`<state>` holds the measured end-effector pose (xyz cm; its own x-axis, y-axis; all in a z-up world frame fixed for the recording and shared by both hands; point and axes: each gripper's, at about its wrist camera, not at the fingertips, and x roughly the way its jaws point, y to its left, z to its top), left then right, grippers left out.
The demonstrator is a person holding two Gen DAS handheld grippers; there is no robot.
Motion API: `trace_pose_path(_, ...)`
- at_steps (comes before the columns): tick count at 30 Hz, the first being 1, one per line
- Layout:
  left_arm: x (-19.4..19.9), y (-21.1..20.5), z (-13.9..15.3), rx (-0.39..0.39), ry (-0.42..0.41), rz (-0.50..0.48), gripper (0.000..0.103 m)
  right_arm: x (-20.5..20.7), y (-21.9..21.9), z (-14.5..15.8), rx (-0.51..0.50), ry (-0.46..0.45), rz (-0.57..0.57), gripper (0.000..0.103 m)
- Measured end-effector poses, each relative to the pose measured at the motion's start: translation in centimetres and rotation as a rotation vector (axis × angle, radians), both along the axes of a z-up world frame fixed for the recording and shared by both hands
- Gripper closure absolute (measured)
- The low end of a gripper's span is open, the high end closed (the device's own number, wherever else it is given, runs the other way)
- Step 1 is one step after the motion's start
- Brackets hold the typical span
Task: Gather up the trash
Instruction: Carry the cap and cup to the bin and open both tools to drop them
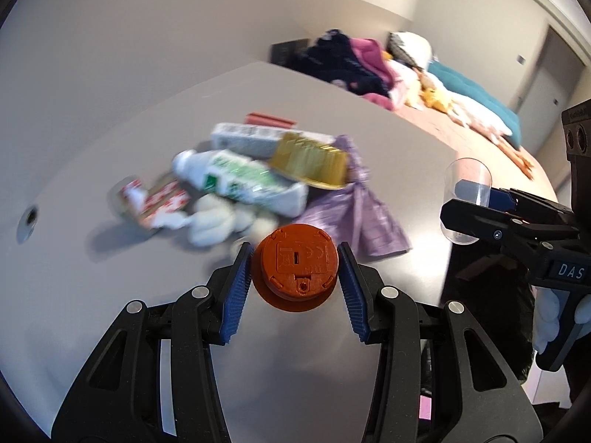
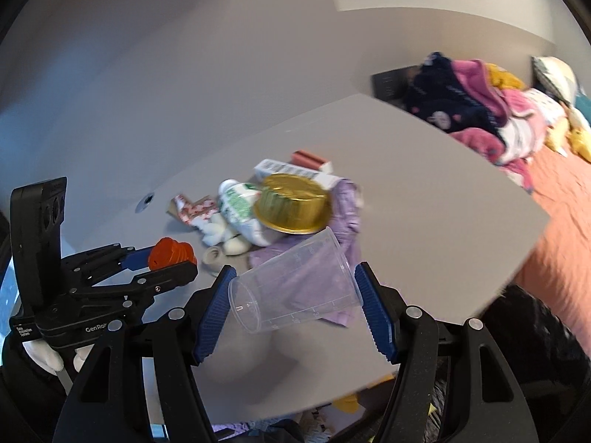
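My left gripper (image 1: 294,263) is shut on an orange round plastic piece (image 1: 298,265), held above the grey table (image 1: 110,147); it shows in the right wrist view (image 2: 171,254) too. My right gripper (image 2: 295,288) is shut on a clear plastic cup (image 2: 295,284), tilted on its side; the cup also shows at the right of the left wrist view (image 1: 467,199). A trash pile lies beyond: gold foil tray (image 2: 291,203), green-white tube (image 2: 240,210), purple bag (image 2: 343,217), white tissue (image 2: 221,236), red-white wrapper (image 2: 194,210), white box (image 2: 291,170).
A bed with an orange cover (image 2: 561,199) and piled clothes (image 2: 480,110) lies to the right of the table. A dark bag opening (image 2: 532,332) sits below the table's right edge. A round hole (image 1: 30,217) marks the table's left side.
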<state>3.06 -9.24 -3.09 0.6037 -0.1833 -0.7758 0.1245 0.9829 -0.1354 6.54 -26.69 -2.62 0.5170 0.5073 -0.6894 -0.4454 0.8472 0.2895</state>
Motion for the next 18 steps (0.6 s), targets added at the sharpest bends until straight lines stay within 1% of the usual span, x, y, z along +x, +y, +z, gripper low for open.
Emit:
trace_pose_path(9, 2.0, -5.2, 0.7, -0.015, -0.023, -0.168, 0.058, -1.2, -5.5, 0.8, -0.002, -0.024, -0.141, 0.036)
trace_pose_path(18, 3.2, -9.7, 1.2, -0.025, -0.034, -0.301, 0.058, -2.6, -10.0, 1.5, -0.005, -0.044, -0.26, 0.036)
